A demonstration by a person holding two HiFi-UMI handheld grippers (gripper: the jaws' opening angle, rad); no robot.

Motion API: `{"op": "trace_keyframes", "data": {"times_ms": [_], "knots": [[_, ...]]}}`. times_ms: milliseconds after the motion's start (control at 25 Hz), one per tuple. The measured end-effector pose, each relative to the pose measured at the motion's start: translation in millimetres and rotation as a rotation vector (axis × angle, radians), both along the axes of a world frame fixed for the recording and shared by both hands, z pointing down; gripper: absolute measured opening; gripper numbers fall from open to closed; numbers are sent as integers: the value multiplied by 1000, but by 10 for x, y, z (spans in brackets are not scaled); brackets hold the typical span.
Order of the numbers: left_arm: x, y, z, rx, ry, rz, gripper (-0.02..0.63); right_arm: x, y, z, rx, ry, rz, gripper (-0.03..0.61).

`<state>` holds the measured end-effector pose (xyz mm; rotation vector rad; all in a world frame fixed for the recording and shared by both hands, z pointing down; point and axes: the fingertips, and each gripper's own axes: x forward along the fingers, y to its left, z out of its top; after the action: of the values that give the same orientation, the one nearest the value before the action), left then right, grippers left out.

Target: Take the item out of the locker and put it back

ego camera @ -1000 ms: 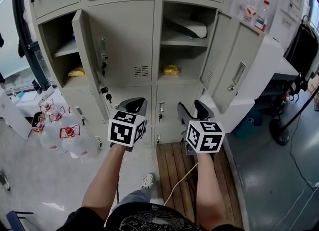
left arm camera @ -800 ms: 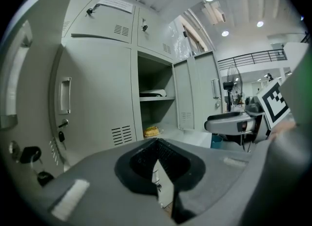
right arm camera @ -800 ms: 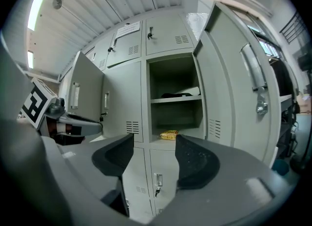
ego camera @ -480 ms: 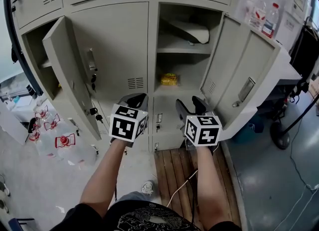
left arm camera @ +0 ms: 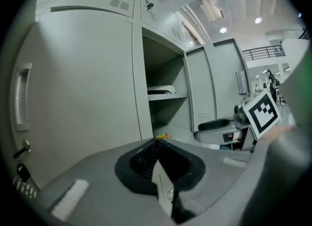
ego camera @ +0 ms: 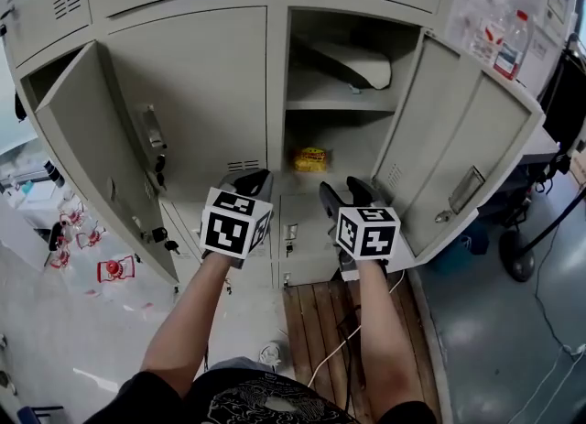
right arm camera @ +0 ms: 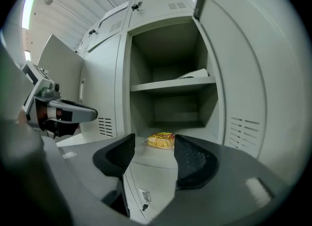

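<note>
Right gripper view: the yellow snack packet (right arm camera: pixel 160 140) lies on the lower compartment floor of the open locker (right arm camera: pixel 168 109), beneath its shelf. The right gripper (right arm camera: pixel 153 148) has wide jaws that have just been closing slightly, with nothing between them. The left gripper (left arm camera: pixel 157 146) is closed and empty. The packet looks light, soft and crinkly, probably slippery, so pinch gently across its middle

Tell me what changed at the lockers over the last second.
The left gripper and the right gripper moved in toward the open locker. The right one faces the yellow snack packet; its jaws have just been closing, with nothing between them. Unchanged: the packet lies on the locker floor, the left gripper is shut and empty, the door stands open.
</note>
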<state>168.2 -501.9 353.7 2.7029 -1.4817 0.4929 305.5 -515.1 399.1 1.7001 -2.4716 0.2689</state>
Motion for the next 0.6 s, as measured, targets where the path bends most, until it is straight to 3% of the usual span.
{"op": "trace_keyframes", "data": {"times_ms": [600], "knots": [[1,-281,92,-12,-37,15,0,2,-686,381,-71,-29,-28,233]]}}
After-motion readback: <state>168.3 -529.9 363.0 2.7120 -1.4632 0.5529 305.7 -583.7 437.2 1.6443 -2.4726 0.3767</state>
